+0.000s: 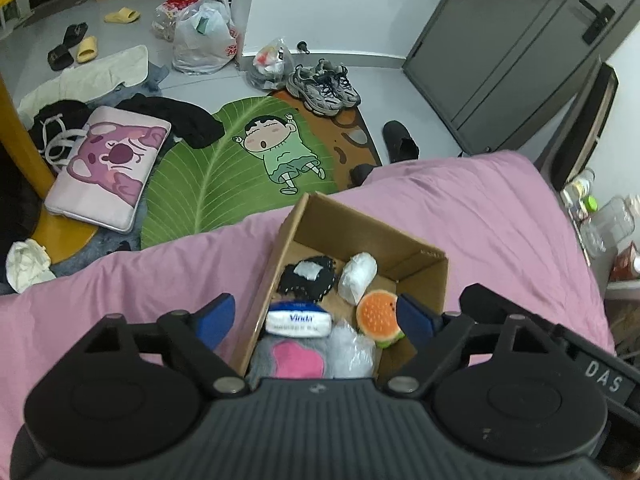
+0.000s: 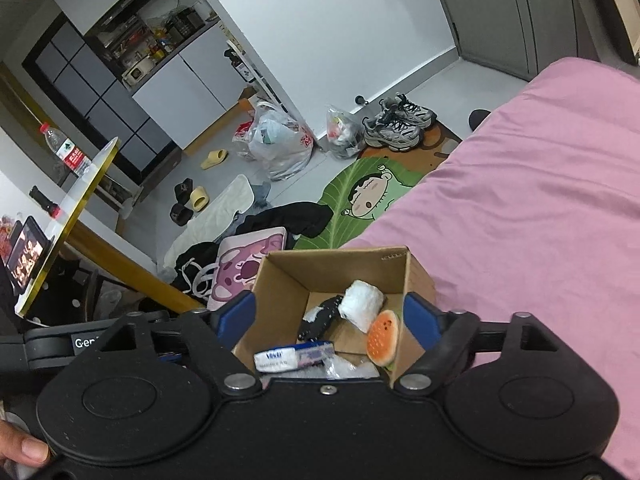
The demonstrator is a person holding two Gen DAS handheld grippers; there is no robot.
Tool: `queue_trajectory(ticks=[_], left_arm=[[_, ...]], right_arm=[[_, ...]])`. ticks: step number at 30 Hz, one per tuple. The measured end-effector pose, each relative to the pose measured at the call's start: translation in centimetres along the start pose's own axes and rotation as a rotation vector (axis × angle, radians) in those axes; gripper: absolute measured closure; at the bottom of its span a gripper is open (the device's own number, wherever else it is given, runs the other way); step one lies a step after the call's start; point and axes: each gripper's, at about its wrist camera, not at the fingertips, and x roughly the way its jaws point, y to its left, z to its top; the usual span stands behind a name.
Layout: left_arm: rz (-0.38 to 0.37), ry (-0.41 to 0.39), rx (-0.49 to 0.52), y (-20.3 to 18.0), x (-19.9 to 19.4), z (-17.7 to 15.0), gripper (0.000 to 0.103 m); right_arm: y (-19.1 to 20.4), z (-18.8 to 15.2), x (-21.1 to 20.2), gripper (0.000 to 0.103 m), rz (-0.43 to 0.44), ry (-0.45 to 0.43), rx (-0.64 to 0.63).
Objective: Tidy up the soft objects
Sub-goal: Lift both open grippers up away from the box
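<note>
Pink bedding (image 1: 460, 216) covers the bed, and on it sits an open cardboard box (image 1: 416, 268), its long axis running away from me toward the floor beyond the bed's edge. Inside the box, at the far end, a black speckled cloth (image 1: 308, 280) lies beside a white wrapped bundle (image 1: 358, 276) that stands tilted, its long axis roughly along the box. Nearer me, a Vinda tissue pack (image 1: 298, 322) lies crosswise, its long side across the box's width. An orange burger-shaped plush (image 1: 378, 316) leans against the right wall, a crinkled clear plastic bag (image 1: 352, 350) just beside it and a grey and pink soft item (image 1: 290, 358) at the near end.

My left gripper (image 1: 316, 312) hovers over the box with its fingers spread wide, holding nothing. My right gripper (image 2: 330, 316) hangs above the same box, fingers equally wide apart and empty, straddling the box's walls.

On the floor lie a leaf-shaped cartoon rug (image 1: 224, 168) and grey sneakers (image 1: 324, 86).
</note>
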Motion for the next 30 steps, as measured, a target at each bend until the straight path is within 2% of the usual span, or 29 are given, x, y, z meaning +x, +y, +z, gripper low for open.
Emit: queue_trajectory(ticks=[5,7,10,13,16,18,20,30], left_arm=[[0.011,-0.025,0.033,-0.5,-1.4,-1.2,0.013],[0.006,-0.055,0.06,-0.6,-1.9,-1.7,0.008],[0.018,-0.07,0.069,-0.7,-2.2,-2.7,0.007],[0.002,-0.065,0.065,-0.6,-2.7,-3.6,0.0],[-0.017,-0.089,0.064,-0.5,-3.8,-4.5,0.0],[-0.012,-0.09,0.07,-0.4,-4.3,-4.9,0.0],[-0.007,-0.08,0.058,-0.1,-4.9,-5.2,0.0],[-0.018,-0.148,0.061,0.9,-10.6,-7.0,0.0]], right_arm=[[-0.7,-0.4,-1.7,0.014,-0.022,-0.016,0.0],[-0.8,-0.9,-2.4,0.009,-0.031,-0.027,-0.022],[-0.8,-1.4,-3.3,0.009,-0.063,-0.036,-0.057],[-1.0,-1.9,-4.8,0.006,-0.077,-0.061,-0.062],[-1.2,-2.1,-6.5,0.005,-0.069,-0.091,-0.045],[-1.3,-2.6,-7.9,0.0,-0.079,-0.125,-0.028],[-1.4,-3.2,-9.1,0.0,-0.08,-0.145,-0.03],[-0.8,-4.1,-12.4,0.0,-0.102,-0.174,-0.01]])
